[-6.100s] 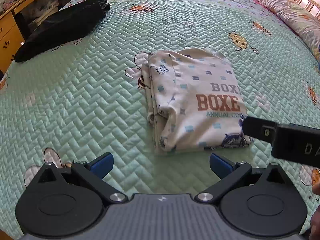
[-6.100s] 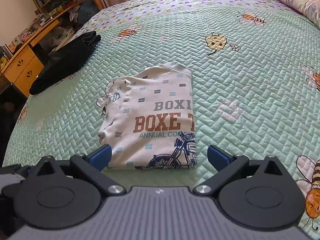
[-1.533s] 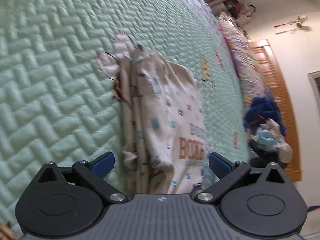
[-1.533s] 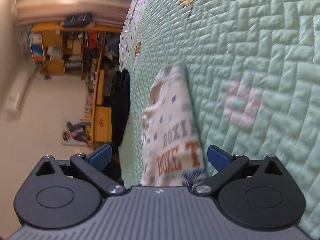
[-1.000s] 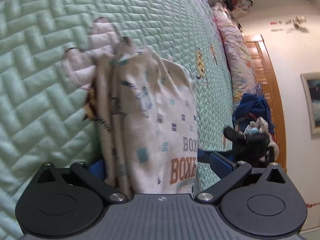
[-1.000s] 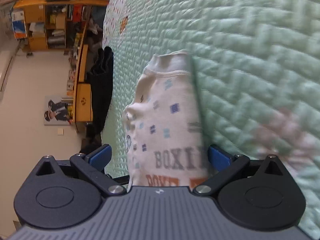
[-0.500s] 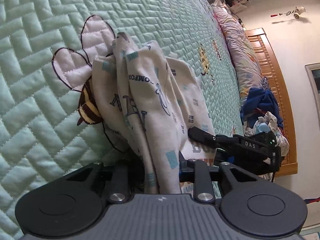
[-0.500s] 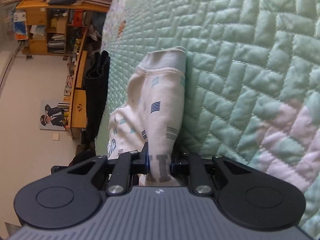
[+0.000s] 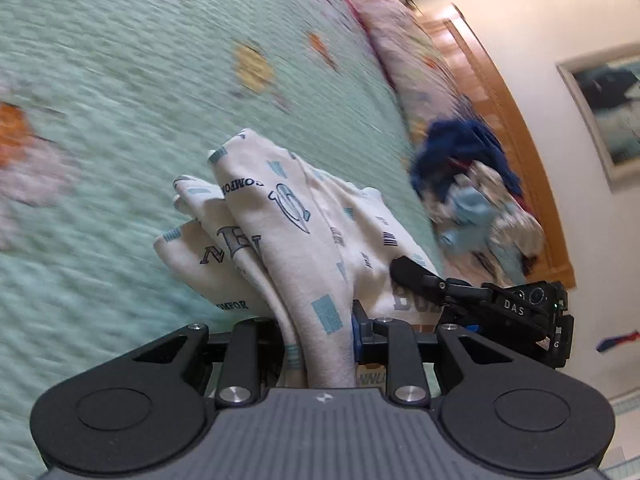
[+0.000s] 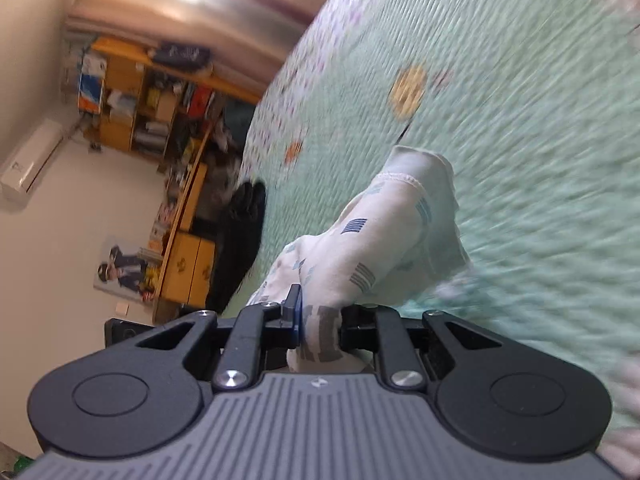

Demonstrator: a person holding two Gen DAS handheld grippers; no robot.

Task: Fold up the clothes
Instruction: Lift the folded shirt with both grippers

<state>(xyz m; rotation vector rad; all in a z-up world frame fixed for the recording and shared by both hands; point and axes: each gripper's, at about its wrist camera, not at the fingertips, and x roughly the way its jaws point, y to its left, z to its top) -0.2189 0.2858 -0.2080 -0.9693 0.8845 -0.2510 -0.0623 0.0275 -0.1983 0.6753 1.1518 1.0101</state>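
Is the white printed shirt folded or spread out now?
Folded: the shirt shows several stacked layers, pinched by the left gripper and the right gripper.

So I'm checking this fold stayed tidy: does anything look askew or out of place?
Yes. The folded shirt is bunched: both the left gripper and the right gripper pinch it, so loose layers fan apart over the green quilt. Nothing looks torn or spilled.

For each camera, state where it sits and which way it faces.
Left wrist: on the left gripper, facing along its fingers over the green quilt toward the headboard; the right gripper shows too.
Right wrist: on the right gripper, facing across the quilt toward the bookshelf.
Shared: each clamps the folded white shirt.
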